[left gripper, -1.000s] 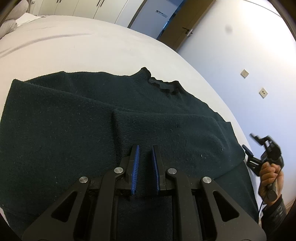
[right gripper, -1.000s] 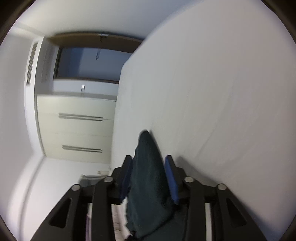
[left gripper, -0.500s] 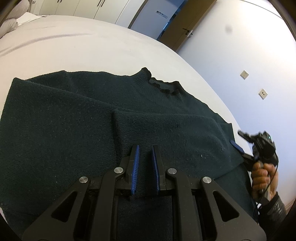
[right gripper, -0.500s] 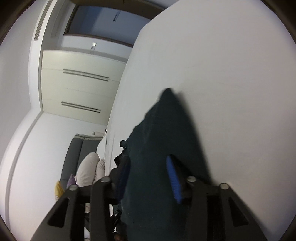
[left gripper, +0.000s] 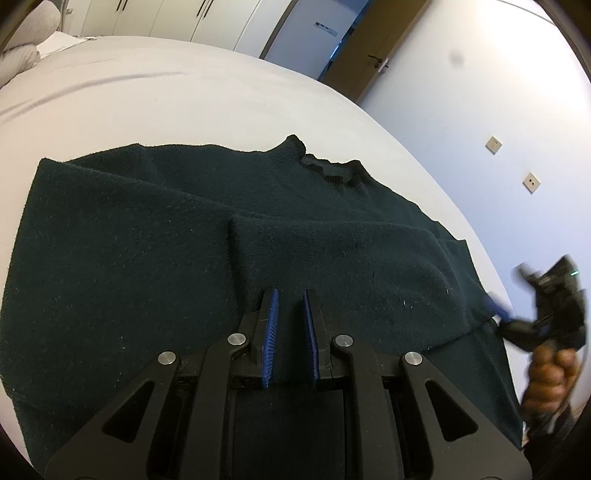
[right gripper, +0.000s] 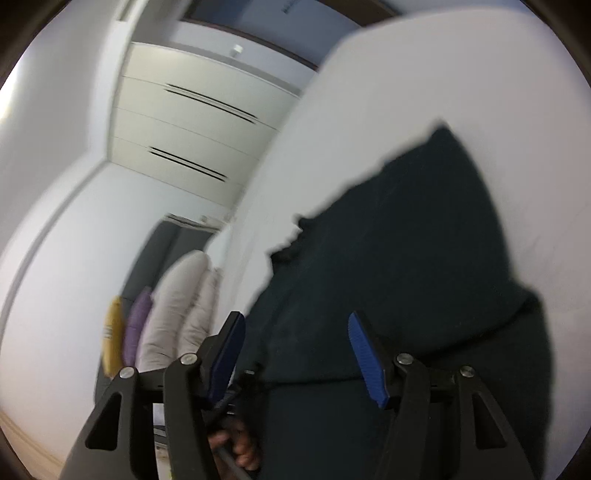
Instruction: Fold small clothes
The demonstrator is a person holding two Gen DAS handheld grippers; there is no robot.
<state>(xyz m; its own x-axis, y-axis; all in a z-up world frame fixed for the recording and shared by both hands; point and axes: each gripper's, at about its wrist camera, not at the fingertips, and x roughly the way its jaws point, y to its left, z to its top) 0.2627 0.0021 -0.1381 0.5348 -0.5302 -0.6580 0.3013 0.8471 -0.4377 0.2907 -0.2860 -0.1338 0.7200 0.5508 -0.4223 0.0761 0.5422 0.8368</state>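
A dark green knit sweater (left gripper: 147, 251) lies flat on a white bed (left gripper: 184, 103), collar (left gripper: 325, 168) at the far side, with one sleeve folded across its body. My left gripper (left gripper: 290, 299) hovers over the sweater's near hem, its blue pads a narrow gap apart with nothing between them. My right gripper (right gripper: 295, 321) is open wide over the sweater's right edge (right gripper: 424, 240), empty. It also shows blurred in the left wrist view (left gripper: 543, 306), held in a hand at the sweater's right side.
White wardrobes (left gripper: 207, 14) and a wooden door (left gripper: 373, 55) stand beyond the bed. Pale pillows and coloured cushions (right gripper: 177, 295) lie on a grey sofa to the left in the right wrist view. Wall sockets (left gripper: 530, 181) are on the right wall.
My right gripper has opened and let go of the sleeve it held, which now lies on the sweater. It has swung toward the garment. My left gripper has stayed still.
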